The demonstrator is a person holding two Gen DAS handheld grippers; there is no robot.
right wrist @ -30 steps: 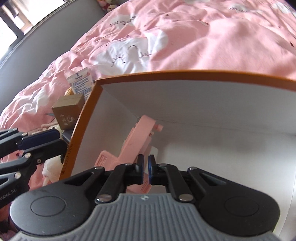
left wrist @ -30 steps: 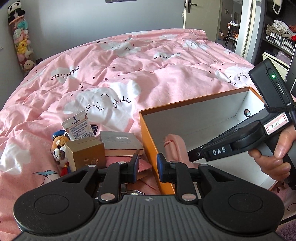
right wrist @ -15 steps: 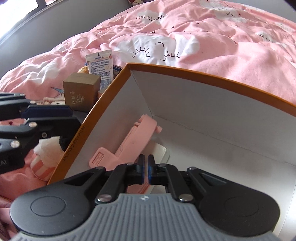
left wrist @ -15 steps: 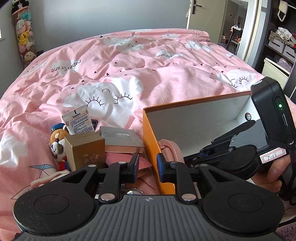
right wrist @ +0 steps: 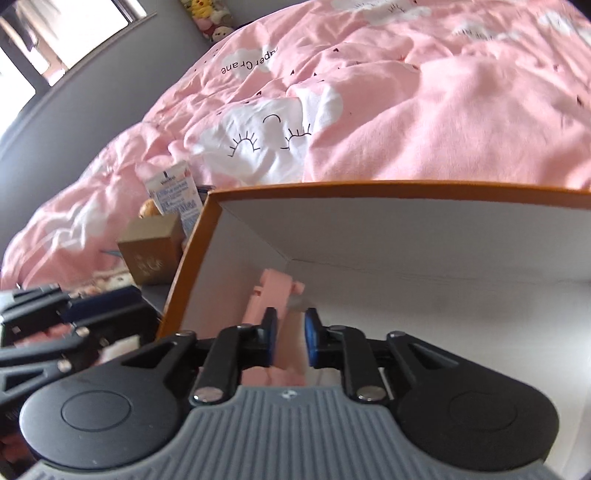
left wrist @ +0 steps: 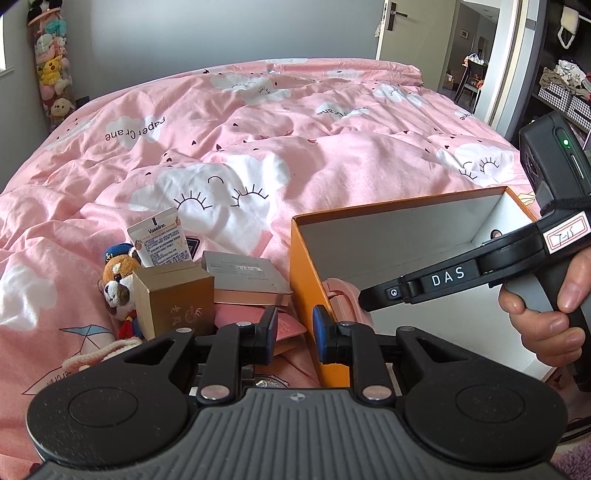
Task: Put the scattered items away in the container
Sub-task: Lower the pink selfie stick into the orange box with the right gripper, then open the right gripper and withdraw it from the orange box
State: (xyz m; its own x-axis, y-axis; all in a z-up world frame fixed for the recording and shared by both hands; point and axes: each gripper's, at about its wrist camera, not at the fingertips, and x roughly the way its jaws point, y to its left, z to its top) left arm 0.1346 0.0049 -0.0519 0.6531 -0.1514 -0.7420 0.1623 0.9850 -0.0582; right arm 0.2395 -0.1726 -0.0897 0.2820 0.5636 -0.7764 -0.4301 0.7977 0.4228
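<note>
An orange box (left wrist: pixel 306 266) with a white inside sits on the pink bed; it also shows in the right wrist view (right wrist: pixel 192 258). A pink plastic item (right wrist: pixel 275 295) lies inside at its left end, partly seen in the left wrist view (left wrist: pixel 341 295). My right gripper (right wrist: pixel 290 341) is open inside the box, its fingers on either side of the pink item, apart from it. My left gripper (left wrist: pixel 294 334) is open and empty over the box's near left corner. Left of the box lie a gold box (left wrist: pixel 173 301), a flat grey box (left wrist: pixel 243 275), a Vaseline packet (left wrist: pixel 160 242) and a plush dog (left wrist: pixel 118 288).
A red card (left wrist: pixel 236 317) and a cord (left wrist: pixel 99 354) lie by the gold box. The pink duvet (left wrist: pixel 258 147) covers the bed. A toy column (left wrist: pixel 51 74) stands at the far left wall. A door (left wrist: pixel 410 29) and shelves (left wrist: pixel 561 85) are at the right.
My right gripper was shut and has opened, letting go of the pink item, which lies in the box. It has also tilted. The left gripper has drawn back a little.
</note>
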